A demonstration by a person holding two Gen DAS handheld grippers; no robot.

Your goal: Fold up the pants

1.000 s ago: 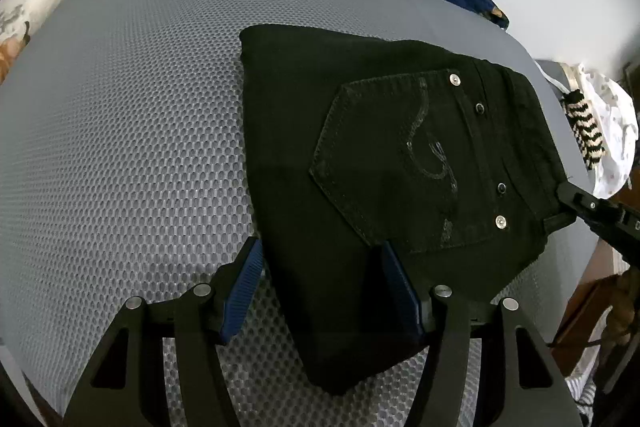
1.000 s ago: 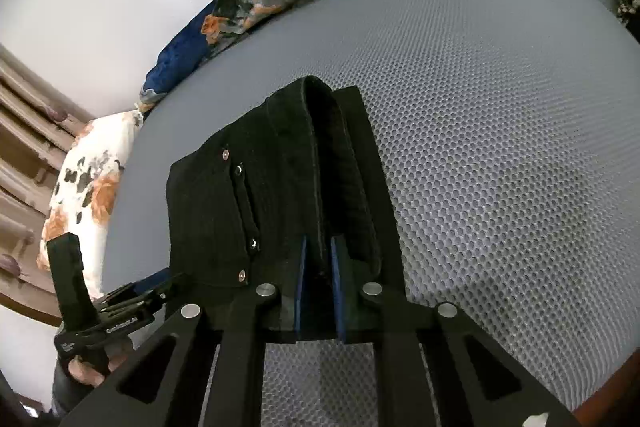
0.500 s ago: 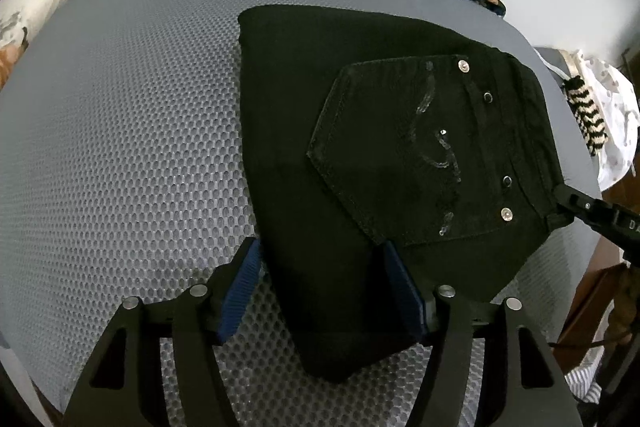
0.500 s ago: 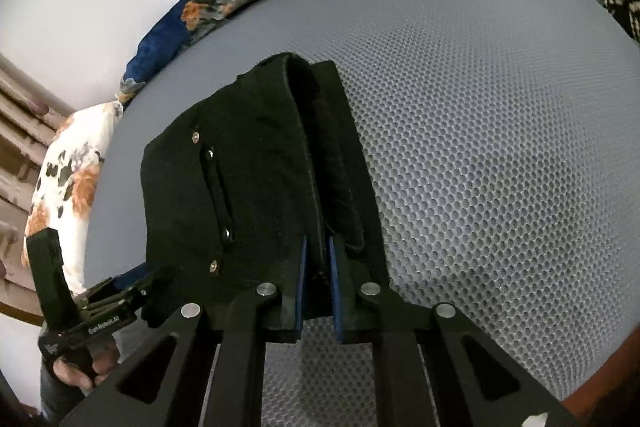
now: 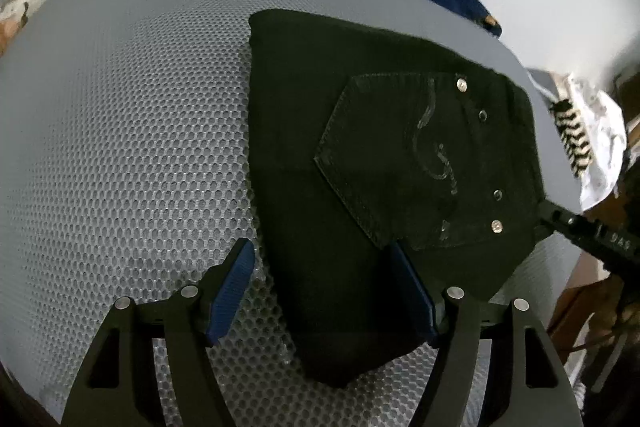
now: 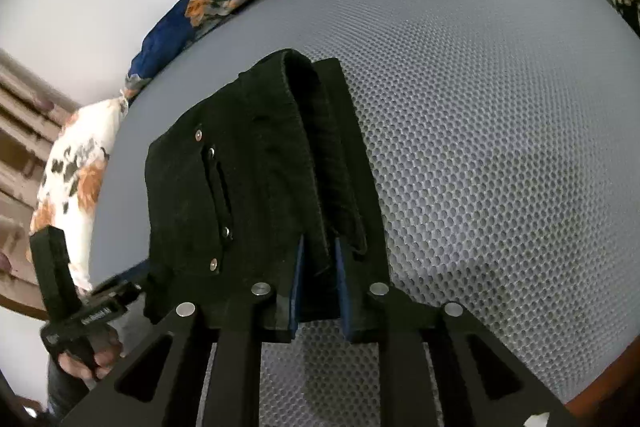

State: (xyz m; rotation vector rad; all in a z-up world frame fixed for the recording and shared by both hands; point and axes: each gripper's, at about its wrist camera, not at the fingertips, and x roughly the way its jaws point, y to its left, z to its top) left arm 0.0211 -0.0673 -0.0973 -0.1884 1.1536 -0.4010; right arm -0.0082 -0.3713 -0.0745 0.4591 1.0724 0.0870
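Both opening: left tool (image 5: 324, 291) astride black pants (image 5: 380, 167), right tool (image 6: 318, 287) seemingly clear of waistband. Withdraw straight, avoiding snags.

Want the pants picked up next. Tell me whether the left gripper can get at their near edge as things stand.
Probably yes. The left gripper is opening, its fingers straddling the near edge of the folded pants; nothing lies between.

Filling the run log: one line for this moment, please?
stage: fold done, releasing | left gripper: opening, straddles pants edge | right gripper: opening, waistband fold between pads | pants: folded on grey mesh mattress
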